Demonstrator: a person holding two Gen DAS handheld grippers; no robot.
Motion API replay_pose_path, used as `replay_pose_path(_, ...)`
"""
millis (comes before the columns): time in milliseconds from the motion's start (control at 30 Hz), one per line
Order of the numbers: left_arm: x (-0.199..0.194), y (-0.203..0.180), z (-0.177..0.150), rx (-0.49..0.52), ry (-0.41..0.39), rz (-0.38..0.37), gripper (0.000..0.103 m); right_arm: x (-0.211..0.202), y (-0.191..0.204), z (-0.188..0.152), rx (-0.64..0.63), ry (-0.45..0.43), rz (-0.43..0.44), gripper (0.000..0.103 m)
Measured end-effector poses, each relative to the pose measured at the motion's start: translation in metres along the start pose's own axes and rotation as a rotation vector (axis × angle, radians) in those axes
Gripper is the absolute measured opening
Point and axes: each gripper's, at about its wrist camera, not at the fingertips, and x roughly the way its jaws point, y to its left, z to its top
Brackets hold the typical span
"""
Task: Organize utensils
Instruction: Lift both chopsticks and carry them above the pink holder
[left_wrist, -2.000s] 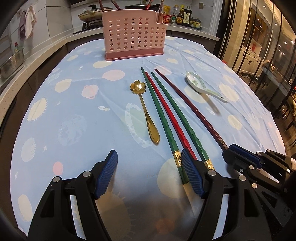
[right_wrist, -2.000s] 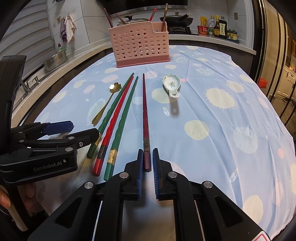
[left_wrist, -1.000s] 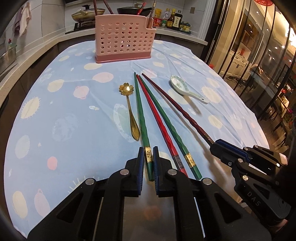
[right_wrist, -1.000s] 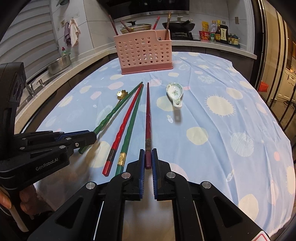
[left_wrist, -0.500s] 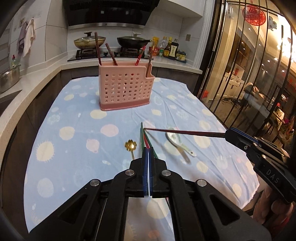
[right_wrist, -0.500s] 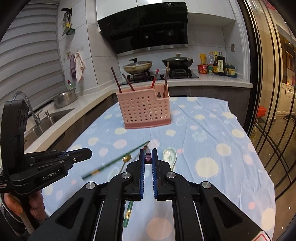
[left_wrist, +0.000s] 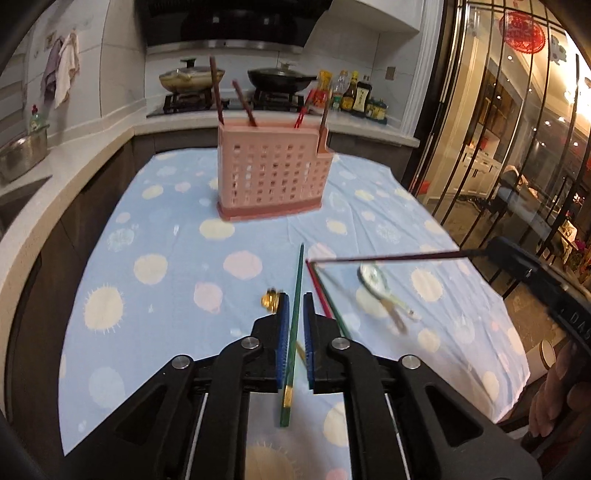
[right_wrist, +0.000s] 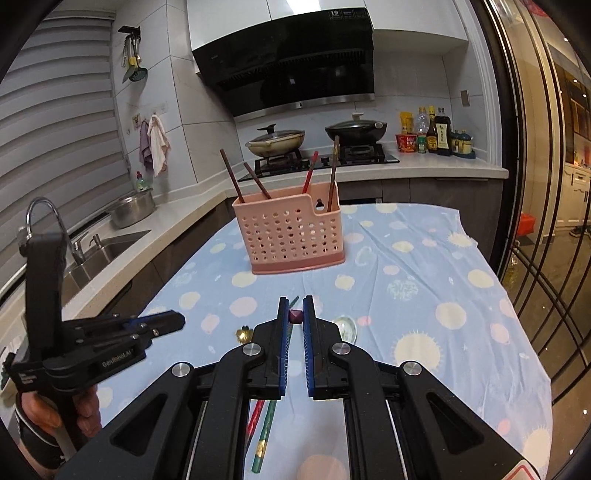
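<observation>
**A:** We're lifting chopsticks off the bench (left_wrist: 166, 258). The green chopstick (left_wrist: 296, 288) is hanging loose in the left claw (left_wrist: 294, 299), whose jaws are opening. The right claw (right_wrist: 294, 306) is pinching the dark red chopstick (left_wrist: 388, 257).

**B:** We're probably needing to re-pinch first. The pink holder (left_wrist: 273, 177) is standing well ahead, with bare cloth between.

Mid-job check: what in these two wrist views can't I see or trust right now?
- Left wrist view: whether the left gripper, jaws opening, touches the green chopstick between them; blurred.
- Both views: gold spoon mostly behind gripper fingers.
- Right wrist view: dark red chopstick in the shut right gripper shows end-on only.
- Pink holder: compartments hidden by its wall.
</observation>
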Motion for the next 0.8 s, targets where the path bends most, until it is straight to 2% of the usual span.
replay_pose_path(133,0.028,0.003,-0.043,-0.011,0.126,0.011,0.018,0.001,0.0,-0.015,0.015,0.037,-0.004,0.007)
replay_pose_path(300,0.04,0.006,-0.063,-0.016,0.17,0.026,0.018,0.0,-0.001,-0.021,0.024,0.05,-0.007,0.007)
replay_pose_path(467,0.042,0.004,-0.065,-0.006,0.159,0.025,0.018,0.001,0.0,-0.024,0.028,0.057,-0.009,0.007)
replay_pose_path(533,0.042,0.005,-0.064,-0.008,0.155,0.029,0.013,0.001,0.001,-0.025,0.029,0.06,-0.009,0.007)
replay_pose_path(567,0.043,0.006,-0.064,-0.009,0.158,0.025,0.008,0.002,0.001,-0.026,0.029,0.061,-0.009,0.007)
replay_pose_path(633,0.042,0.009,-0.061,-0.023,0.16,0.006,0.007,0.002,0.001,-0.025,0.027,0.06,-0.009,0.007)
replay_pose_path(800,0.021,0.006,-0.039,-0.02,0.094,-0.02,0.007,0.001,0.002,-0.012,0.001,0.028,-0.009,0.007)
